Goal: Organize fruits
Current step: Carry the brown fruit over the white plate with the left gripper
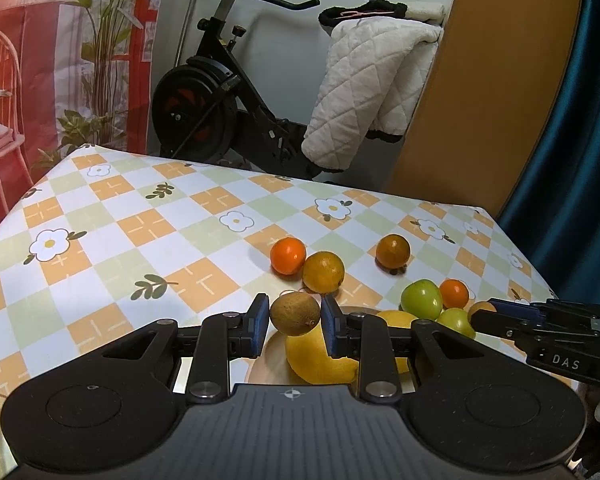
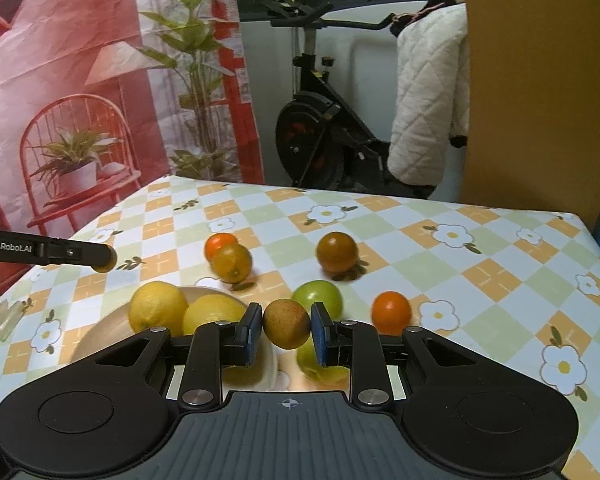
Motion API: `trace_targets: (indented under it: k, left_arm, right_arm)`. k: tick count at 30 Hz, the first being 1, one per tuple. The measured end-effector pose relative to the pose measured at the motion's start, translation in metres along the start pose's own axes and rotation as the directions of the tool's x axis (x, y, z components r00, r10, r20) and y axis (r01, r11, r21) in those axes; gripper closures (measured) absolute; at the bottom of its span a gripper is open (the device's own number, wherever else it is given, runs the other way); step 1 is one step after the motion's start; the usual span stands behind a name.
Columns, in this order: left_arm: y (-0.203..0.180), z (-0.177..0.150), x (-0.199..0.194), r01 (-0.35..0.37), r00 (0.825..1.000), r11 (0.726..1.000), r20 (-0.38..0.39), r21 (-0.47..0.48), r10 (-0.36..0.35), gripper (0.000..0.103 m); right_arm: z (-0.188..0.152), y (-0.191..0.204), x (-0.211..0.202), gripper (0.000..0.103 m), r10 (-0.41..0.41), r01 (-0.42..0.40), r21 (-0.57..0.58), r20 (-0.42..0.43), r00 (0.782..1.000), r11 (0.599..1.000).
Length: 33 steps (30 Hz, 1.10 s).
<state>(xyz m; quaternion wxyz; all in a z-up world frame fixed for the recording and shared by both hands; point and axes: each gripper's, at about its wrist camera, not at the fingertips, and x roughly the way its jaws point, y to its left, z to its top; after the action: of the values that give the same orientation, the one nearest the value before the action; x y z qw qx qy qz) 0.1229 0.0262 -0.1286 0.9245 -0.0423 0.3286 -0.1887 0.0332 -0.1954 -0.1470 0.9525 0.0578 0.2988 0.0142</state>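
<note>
My left gripper [image 1: 295, 316] is shut on a brown kiwi [image 1: 295, 313] and holds it above a pale bowl [image 1: 266, 364] with two yellow lemons [image 1: 320, 356]. My right gripper [image 2: 286, 330] is shut on a second brown kiwi [image 2: 286, 323] over the bowl's right edge [image 2: 100, 332]. Both lemons show in the right wrist view [image 2: 158, 306]. On the checked tablecloth lie oranges [image 1: 287, 255], [image 1: 323, 272], [image 1: 393, 250], [image 1: 454, 293] and two green apples [image 1: 421, 300], [image 1: 458, 321]. The left gripper's finger shows at the left of the right wrist view [image 2: 100, 258].
The table's far edge [image 1: 260, 172] drops off toward an exercise bike [image 1: 220, 92] with a white quilted blanket [image 1: 372, 88]. A red printed curtain [image 1: 40, 60] hangs at the left. An orange panel [image 1: 480, 80] stands at the right. The right gripper body [image 1: 548, 328] lies close on my right.
</note>
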Motion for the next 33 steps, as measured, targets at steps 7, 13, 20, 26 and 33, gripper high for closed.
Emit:
trace_targets:
  k: [7,13,20,26,33]
  left_arm:
    - [0.000,-0.008,0.000,0.011,1.000,1.000,-0.010,0.001,-0.011,0.073]
    - [-0.001,-0.016,0.000,0.018,1.000,1.000,-0.026,0.007,-0.017,0.073]
    - [-0.003,-0.028,0.001,0.026,0.998,0.999,-0.053,0.018,-0.025,0.073]
    - [-0.005,-0.038,0.008,0.021,0.995,0.999,-0.102,0.041,-0.017,0.073]
    - [-0.004,-0.043,0.015,0.005,0.990,0.999,-0.138,0.052,0.003,0.073]
  right_arm:
    - [-0.002,0.014,0.007,0.079,0.024,-0.025,-0.020,-0.024,0.999,1.000]
    - [-0.009,0.025,0.012,0.079,0.051,-0.052,-0.029,-0.050,0.997,0.998]
    - [-0.019,0.034,0.017,0.079,0.078,-0.080,-0.026,-0.086,0.993,0.996]
    - [-0.027,0.041,0.025,0.079,0.094,-0.098,-0.024,-0.128,0.987,0.995]
    - [-0.031,0.047,0.034,0.079,0.096,-0.102,-0.028,-0.164,0.982,0.994]
